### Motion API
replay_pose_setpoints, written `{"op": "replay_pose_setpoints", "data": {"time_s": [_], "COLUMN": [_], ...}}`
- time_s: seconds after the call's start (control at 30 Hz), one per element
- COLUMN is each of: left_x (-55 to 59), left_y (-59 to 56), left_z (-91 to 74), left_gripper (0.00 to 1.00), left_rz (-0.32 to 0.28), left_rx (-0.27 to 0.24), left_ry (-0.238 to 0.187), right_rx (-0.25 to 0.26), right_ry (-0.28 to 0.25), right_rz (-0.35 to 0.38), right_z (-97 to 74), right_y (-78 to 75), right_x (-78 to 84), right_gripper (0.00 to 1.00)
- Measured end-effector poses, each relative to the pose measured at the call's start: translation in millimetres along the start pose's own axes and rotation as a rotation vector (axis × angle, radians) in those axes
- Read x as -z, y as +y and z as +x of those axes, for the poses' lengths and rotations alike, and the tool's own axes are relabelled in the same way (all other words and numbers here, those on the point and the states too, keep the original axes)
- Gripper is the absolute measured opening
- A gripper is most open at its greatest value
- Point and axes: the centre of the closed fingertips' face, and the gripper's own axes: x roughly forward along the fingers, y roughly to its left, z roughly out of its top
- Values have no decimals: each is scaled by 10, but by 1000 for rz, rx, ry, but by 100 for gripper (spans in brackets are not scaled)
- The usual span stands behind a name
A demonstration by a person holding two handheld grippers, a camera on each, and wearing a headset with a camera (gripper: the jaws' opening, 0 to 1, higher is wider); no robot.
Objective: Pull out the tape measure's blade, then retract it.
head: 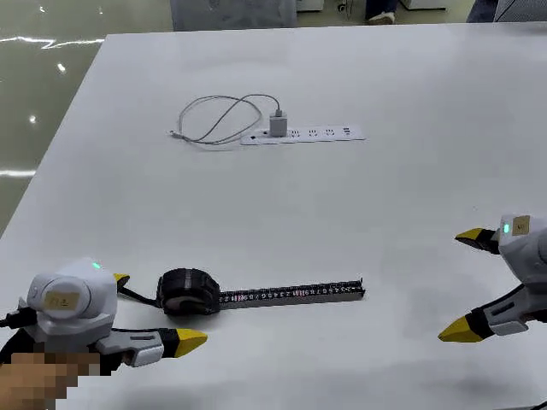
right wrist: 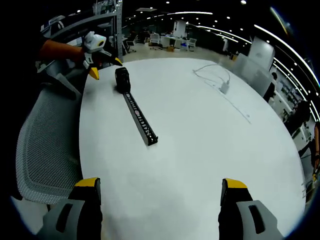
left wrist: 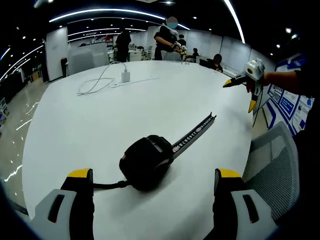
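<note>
A black tape measure (head: 188,291) lies on the white table (head: 342,196), its blade (head: 291,295) drawn out to the right and lying flat. My left gripper (head: 154,312) stands open just behind the case, one yellow tip on each side, not touching it. In the left gripper view the case (left wrist: 146,161) sits between the jaws and the blade (left wrist: 194,134) runs away from it. My right gripper (head: 466,282) is open at the right, apart from the blade's end hook (head: 361,289). In the right gripper view the blade (right wrist: 140,119) leads to the case (right wrist: 122,79).
A white power strip (head: 303,134) with a charger and a looped cable (head: 218,120) lies farther back on the table. A mesh chair (right wrist: 45,145) stands at the near table edge. People work at desks in the background.
</note>
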Motion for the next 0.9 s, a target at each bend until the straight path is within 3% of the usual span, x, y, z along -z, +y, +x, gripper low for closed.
{"op": "replay_pose_setpoints", "data": {"time_s": [0.27, 0.43, 0.53, 0.9], "left_x": [-136, -145, -178, -242], "left_y": [7, 58, 113, 233], "left_z": [24, 49, 86, 163], "left_gripper": [99, 99, 99, 99], "left_rz": [-49, -44, -110, -196], "left_rx": [-26, -97, -136, -201], "left_ry": [-35, -51, -90, -118], "right_rx": [-31, -50, -61, -104], "right_ry": [9, 13, 18, 33], "right_rz": [-39, -70, -81, -129], "right_z": [84, 132, 176, 376], "right_y": [-2, -11, -28, -29], "right_x": [-130, -222, -264, -420], "right_gripper": [99, 99, 99, 99]}}
